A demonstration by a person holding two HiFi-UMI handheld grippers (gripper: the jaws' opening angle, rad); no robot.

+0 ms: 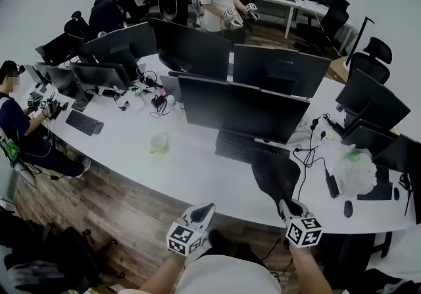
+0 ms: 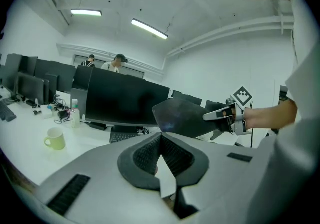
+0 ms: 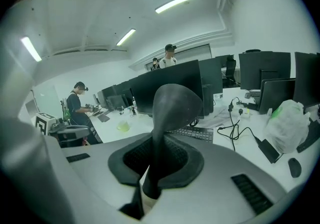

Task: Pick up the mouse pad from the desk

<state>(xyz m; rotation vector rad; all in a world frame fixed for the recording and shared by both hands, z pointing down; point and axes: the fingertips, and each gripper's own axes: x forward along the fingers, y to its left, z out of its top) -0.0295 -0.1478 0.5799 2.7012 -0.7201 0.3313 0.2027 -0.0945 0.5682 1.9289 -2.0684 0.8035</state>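
The black mouse pad [image 1: 276, 177] hangs in the air over the front edge of the white desk [image 1: 191, 171], just right of the keyboard. My right gripper [image 1: 287, 208] is shut on its near end. In the right gripper view the pad [image 3: 175, 107] rises bent and upright from between the pads. In the left gripper view the pad [image 2: 181, 117] sticks out leftward from the right gripper [image 2: 220, 115]. My left gripper [image 1: 202, 212] is off the desk's front edge, left of the pad, shut with nothing between its fingertips [image 2: 161, 140].
A black keyboard [image 1: 247, 148] lies under a large monitor [image 1: 240, 108]. A pale green cup [image 1: 158, 143] stands to the left. At the right are cables [image 1: 309, 154], a white plastic bag [image 1: 355, 171] and a black mouse [image 1: 348, 208]. People work at the left and far side.
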